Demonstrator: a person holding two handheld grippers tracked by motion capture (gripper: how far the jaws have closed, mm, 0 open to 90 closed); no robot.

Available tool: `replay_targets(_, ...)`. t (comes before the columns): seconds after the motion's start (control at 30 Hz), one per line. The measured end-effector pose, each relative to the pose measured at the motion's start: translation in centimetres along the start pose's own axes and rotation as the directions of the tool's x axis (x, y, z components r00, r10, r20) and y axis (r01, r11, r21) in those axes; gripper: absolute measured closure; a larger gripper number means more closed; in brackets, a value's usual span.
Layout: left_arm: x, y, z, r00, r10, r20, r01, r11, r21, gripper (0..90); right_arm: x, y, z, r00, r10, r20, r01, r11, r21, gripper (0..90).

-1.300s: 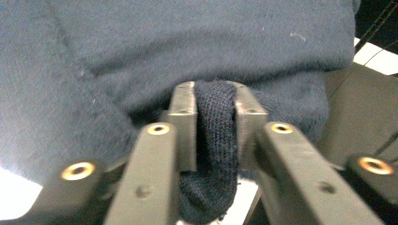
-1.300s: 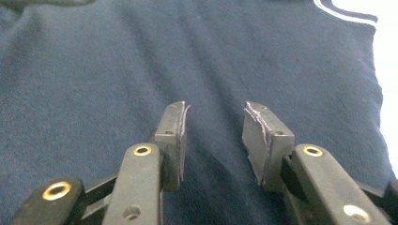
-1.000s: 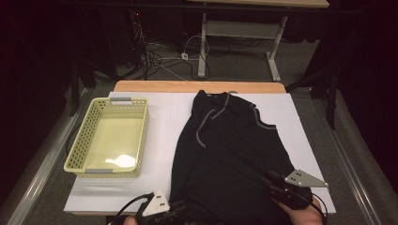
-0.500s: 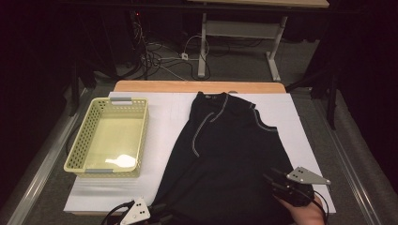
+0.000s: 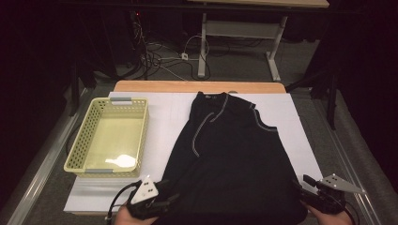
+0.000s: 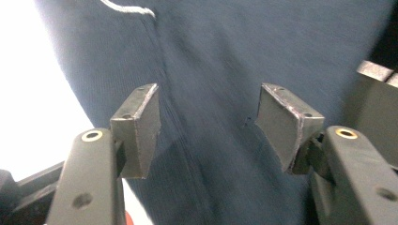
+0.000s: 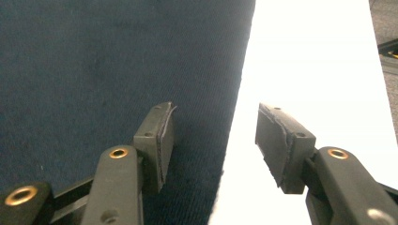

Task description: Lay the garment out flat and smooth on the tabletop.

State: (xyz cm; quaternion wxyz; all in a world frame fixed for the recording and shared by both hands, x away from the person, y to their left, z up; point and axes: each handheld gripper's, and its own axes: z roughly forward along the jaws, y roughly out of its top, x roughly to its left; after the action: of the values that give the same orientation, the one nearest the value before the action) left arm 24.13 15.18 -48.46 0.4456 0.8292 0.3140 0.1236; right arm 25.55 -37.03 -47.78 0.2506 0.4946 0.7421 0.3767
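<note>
So the black sleeveless top (image 5: pixel 230 159) is spread flat on the white sheet (image 5: pixel 164 122) that covers the table, collar at the far end, hem at the near edge by the person. Grey piping is seen running round the neck and armholes, and the left side of the top looks a bit folded over on itself. The lower half is laid out wide, almost reaching the right edge of the sheet.

The left gripper (image 5: pixel 162 202) is found at the near left corner of the hem, held in a hand at the bottom of the high view. In the left gripper view its jaws are parted fairly wide over the dark fabric (image 6: pixel 220 70), nothing pinched between the pads, and they have just been opening. A fold or seam is seen running down the cloth between them, and the picture is blurred.

The right gripper (image 5: pixel 307 192) is down at the near right corner. In its own view the jaws are spread too, having just been opening, with the top's straight edge (image 7: pixel 117 61) passing through the gap; one pad is over cloth, the other over bare white sheet (image 7: pixel 319 61). No cloth is gripped there.

Off to the left, well apart from the top, a yellow plastic basket (image 5: pixel 96 129) is parked on the sheet. Cables and a desk frame are visible on the floor beyond the table.
</note>
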Motion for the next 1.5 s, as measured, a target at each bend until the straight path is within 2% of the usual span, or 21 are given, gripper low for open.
replay_targets(0.07,0.4,1.0,1.4,0.997,0.046,-0.063,-0.043,0.9975,0.056,38.9,0.1,-0.1,0.2,0.9998,-0.018,0.002,0.018,1.0,0.012,48.7)
replay_targets(0.1,0.7,1.3,2.0,0.9952,0.057,-0.079,-0.051,0.9955,0.08,38.9,0.0,0.0,0.3,0.9997,-0.024,0.011,0.024,1.0,0.018,48.7)
replay_targets(0.2,1.3,1.0,3.2,0.9986,0.013,-0.052,-0.007,0.9922,0.124,38.9,-0.4,0.1,0.8,0.9994,-0.016,0.032,0.014,0.999,0.045,48.5)
replay_targets(0.27,1.1,1.0,3.2,0.9977,0.028,-0.061,-0.019,0.9908,0.134,39.2,-0.4,0.2,1.1,0.9993,-0.02,0.031,0.019,0.999,0.038,49.8)
replay_targets(0.37,1.1,0.8,3.1,0.9968,0.005,-0.08,0.005,0.9912,0.133,44.7,-0.1,0.5,1.5,0.9995,-0.028,0.017,0.027,0.999,0.039,62.9)
replay_targets(0.47,1.1,0.7,3.0,0.9972,0.0,-0.074,0.01,0.9911,0.133,47.0,0.2,0.6,1.6,0.9991,-0.037,-0.022,0.038,0.998,0.042,84.1)
replay_targets(0.53,1.2,0.6,2.9,0.9977,-0.006,-0.067,0.014,0.9917,0.128,47.1,0.4,0.4,1.4,0.9979,-0.062,-0.016,0.063,0.998,0.03,87.3)
replay_targets(0.6,1.2,0.6,2.8,0.9975,-0.015,-0.07,0.023,0.9918,0.125,47.2,0.5,0.2,1.0,0.9979,-0.065,0.003,0.065,0.997,0.03,88.5)
replay_targets(0.67,1.1,0.5,2.7,0.9967,-0.01,-0.08,0.02,0.9918,0.126,49.1,0.4,-0.2,0.3,0.997,-0.075,0.015,0.075,0.997,0.031,89.1)
replay_targets(0.73,1.0,0.6,2.7,0.9967,0.014,-0.08,-0.003,0.9905,0.137,49.0,0.2,-0.8,-0.7,0.9974,-0.068,0.024,0.067,0.997,0.032,89.5)
replay_targets(0.8,1.0,0.8,2.8,0.9977,0.029,-0.061,-0.019,0.9882,0.152,49.1,-0.2,-1.5,-1.9,0.9977,-0.056,0.039,0.055,0.998,0.028,89.8)
replay_targets(0.83,1.0,1.1,2.8,0.9988,0.023,-0.044,-0.016,0.9876,0.156,49.1,-0.4,-1.8,-2.4,0.9979,-0.046,0.044,0.045,0.999,0.027,89.8)
replay_targets(0.93,0.9,2.0,3.5,0.9997,0.025,-0.005,-0.024,0.9887,0.148,49.2,-0.8,-2.8,-3.9,0.9968,-0.028,0.074,0.026,0.999,0.022,89.9)
replay_targets(1.07,0.1,3.4,4.8,0.9974,0.063,0.034,-0.067,0.9899,0.125,48.7,-1.5,-4.0,-5.7,0.9934,-0.002,0.114,0.001,1.0,0.014,89.8)
replay_targets(1.17,-0.6,4.0,5.7,0.9939,0.097,0.053,-0.103,0.9863,0.129,48.6,-1.8,-4.9,-6.5,0.9917,0.009,0.128,-0.011,1.0,0.014,89.7)
replay_targets(1.27,-0.8,4.1,6.2,0.9927,0.105,0.059,-0.113,0.9816,0.154,48.7,-1.5,-5.1,-6.5,0.9948,0.01,0.101,-0.011,1.0,0.012,87.3)
replay_targets(1.37,-1.0,4.0,6.1,0.9912,0.116,0.064,-0.124,0.9798,0.157,48.7,-1.0,-4.6,-6.1,0.9972,-0.001,0.075,0.001,1.0,-0.001,73.6)
replay_targets(1.43,-1.3,3.7,5.8,0.9902,0.123,0.065,-0.132,0.9786,0.158,50.3,-0.7,-4.1,-5.9,0.9985,0.001,0.055,0.0,1.0,-0.019,69.3)
replay_targets(1.5,-1.5,3.3,5.7,0.9902,0.133,0.042,-0.138,0.974,0.179,52.1,-0.3,-3.4,-5.6,0.9991,-0.004,0.041,0.006,0.999,-0.035,66.3)
